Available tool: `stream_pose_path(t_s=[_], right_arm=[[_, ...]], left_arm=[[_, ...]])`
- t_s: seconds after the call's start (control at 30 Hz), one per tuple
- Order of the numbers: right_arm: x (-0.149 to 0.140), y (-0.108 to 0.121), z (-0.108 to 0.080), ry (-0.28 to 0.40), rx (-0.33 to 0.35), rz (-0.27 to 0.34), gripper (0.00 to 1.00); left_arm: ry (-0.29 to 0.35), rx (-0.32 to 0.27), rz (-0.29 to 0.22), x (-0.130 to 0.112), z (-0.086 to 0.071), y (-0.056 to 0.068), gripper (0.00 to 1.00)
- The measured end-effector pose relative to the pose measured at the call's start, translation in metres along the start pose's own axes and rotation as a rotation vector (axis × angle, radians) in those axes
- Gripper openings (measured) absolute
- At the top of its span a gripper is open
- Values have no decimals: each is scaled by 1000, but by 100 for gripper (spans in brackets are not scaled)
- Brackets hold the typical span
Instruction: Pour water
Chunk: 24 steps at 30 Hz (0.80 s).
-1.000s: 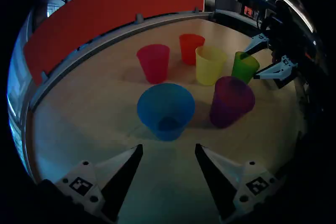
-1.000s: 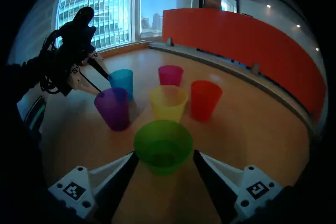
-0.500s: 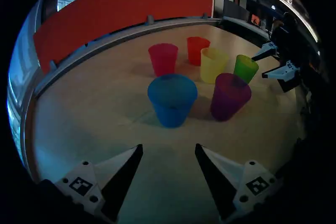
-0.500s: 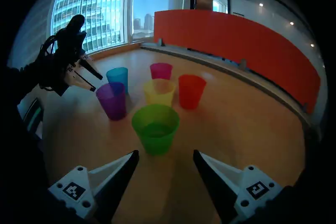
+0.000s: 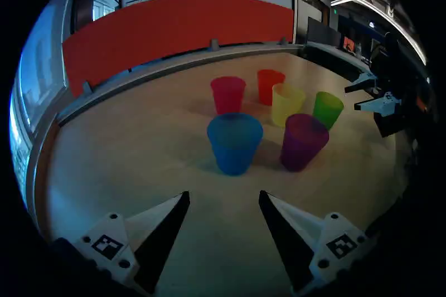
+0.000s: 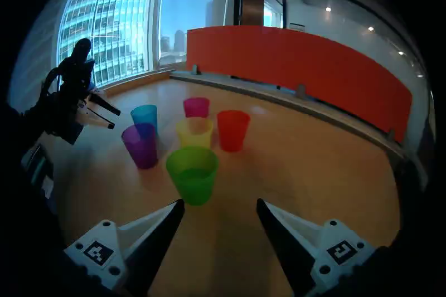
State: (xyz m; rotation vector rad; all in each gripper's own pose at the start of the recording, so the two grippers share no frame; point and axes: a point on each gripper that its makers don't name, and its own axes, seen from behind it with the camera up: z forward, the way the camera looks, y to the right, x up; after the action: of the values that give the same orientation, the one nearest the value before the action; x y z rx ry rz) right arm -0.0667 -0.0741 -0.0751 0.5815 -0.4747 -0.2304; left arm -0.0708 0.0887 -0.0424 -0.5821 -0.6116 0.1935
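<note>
The left gripper [image 5: 223,194] is drawing back from the blue cup [image 5: 234,142]. The cup, which was sitting just ahead of the fingers a second ago, is now standing well apart from them, and more bare worktop [image 5: 139,146] is showing in between. The right gripper [image 6: 220,201] is backing away likewise. The green cup [image 6: 192,174], earlier sitting between its fingers, is now standing clear ahead of them. In each view the opposite gripper is also looking smaller and farther off.
</note>
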Motion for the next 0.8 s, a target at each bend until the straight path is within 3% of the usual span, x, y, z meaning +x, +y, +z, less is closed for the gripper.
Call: stream_pose_path(t_s=[0.33, 0.8], right_arm=[[20, 16, -14, 101, -111, 35, 100], [57, 51, -27, 294, -344, 103, 100]], left_arm=[[126, 98, -54, 14, -17, -7, 92], [304, 247, -134, 35, -39, -22, 92]])
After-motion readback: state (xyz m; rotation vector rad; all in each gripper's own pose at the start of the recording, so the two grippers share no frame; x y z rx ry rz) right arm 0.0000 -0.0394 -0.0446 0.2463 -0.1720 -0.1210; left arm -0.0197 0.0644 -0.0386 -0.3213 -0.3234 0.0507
